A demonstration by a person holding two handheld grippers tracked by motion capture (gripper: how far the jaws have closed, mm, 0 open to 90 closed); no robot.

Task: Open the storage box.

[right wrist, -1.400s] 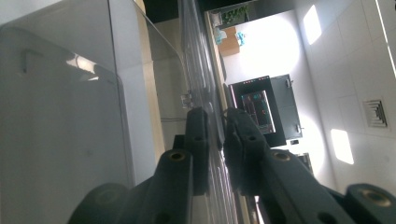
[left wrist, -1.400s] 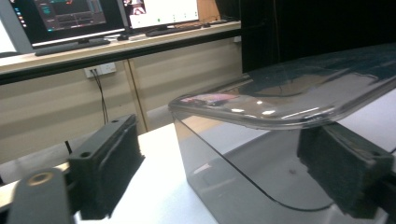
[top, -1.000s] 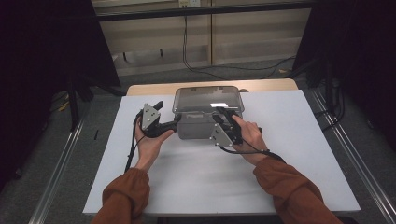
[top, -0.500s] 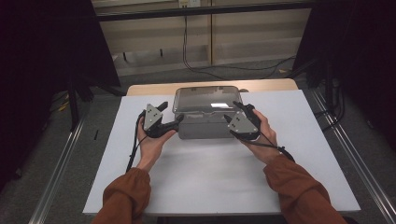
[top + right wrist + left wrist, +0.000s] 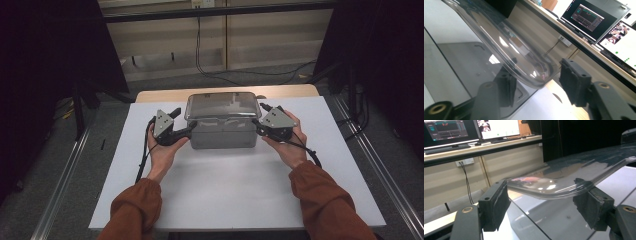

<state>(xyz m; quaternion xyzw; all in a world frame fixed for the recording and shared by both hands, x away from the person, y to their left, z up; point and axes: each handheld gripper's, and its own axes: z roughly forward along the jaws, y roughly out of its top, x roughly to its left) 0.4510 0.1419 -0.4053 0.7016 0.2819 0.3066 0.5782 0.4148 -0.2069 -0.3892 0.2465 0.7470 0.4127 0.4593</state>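
Right gripper (image 5: 262,116) shifted rightward, lid (image 5: 221,105) corner between jaws.

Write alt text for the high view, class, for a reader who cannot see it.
A person's two hands hold a tool at each end of a grey box with a clear lid: the left tool and the right tool. The box sits on a white table.

Looks like a lab or recording room: monitors (image 5: 587,18) with data readouts on a long bench (image 5: 486,147), wall socket (image 5: 465,162) with cables, black curtains (image 5: 55,45), white-covered surface (image 5: 225,190).
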